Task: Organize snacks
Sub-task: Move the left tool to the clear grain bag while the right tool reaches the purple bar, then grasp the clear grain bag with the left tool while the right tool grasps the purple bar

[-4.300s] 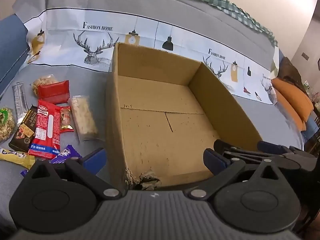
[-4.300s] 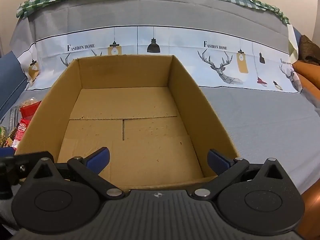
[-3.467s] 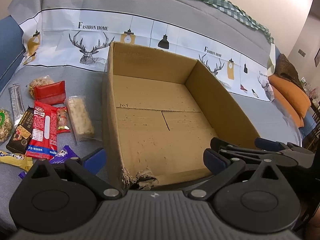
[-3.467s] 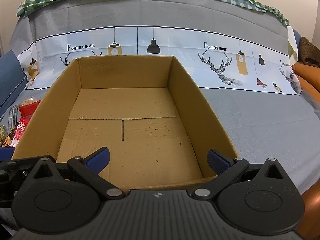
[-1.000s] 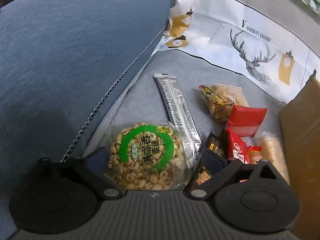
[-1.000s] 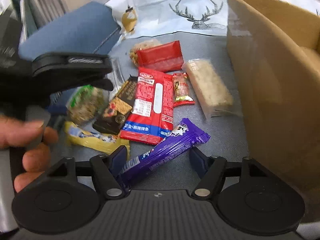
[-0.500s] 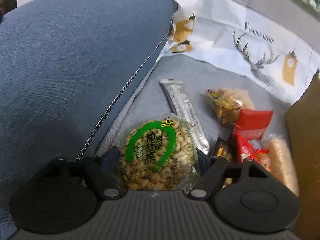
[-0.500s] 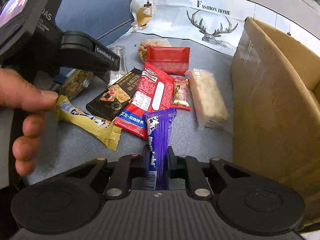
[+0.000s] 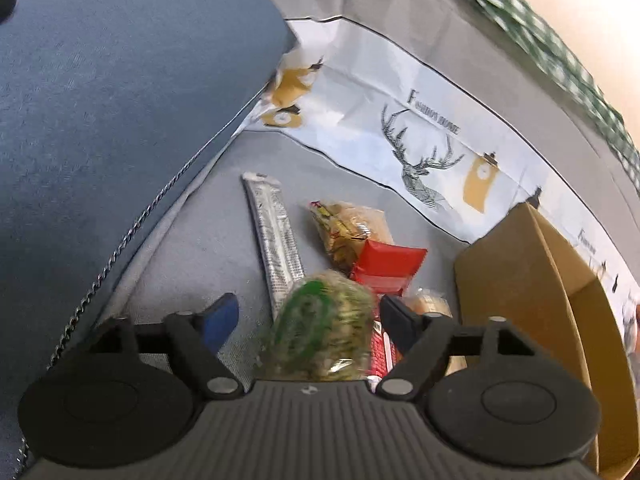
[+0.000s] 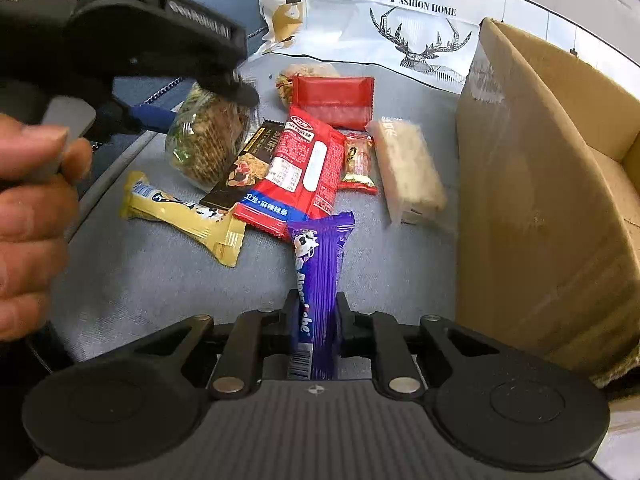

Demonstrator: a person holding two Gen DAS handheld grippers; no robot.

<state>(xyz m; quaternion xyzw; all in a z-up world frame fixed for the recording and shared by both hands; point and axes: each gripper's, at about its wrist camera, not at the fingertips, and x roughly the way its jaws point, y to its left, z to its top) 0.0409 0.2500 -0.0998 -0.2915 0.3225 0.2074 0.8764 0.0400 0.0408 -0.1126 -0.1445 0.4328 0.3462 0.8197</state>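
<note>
1. The right hand-held gripper (image 10: 315,330) is clamping the purple foil-wrapped chocolate bar (image 10: 319,276) by its near end; the far end is lying against the red snack pouch (image 10: 298,170).
2. The left hand-held gripper (image 9: 308,318) is opening slightly around the round clear packet of puffed grains (image 9: 320,330); whether both pads are pressing, I cannot tell.
3. Pick-up step under way; next, I reckon, both need carrying right into the open brown cardboard box (image 10: 548,184).

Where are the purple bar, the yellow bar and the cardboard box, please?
purple bar (image 10: 320,264), right wrist view, middle of wrapper.
yellow bar (image 10: 184,212), right wrist view, middle of wrapper.
cardboard box (image 10: 532,216), right wrist view, outer wall.
</note>
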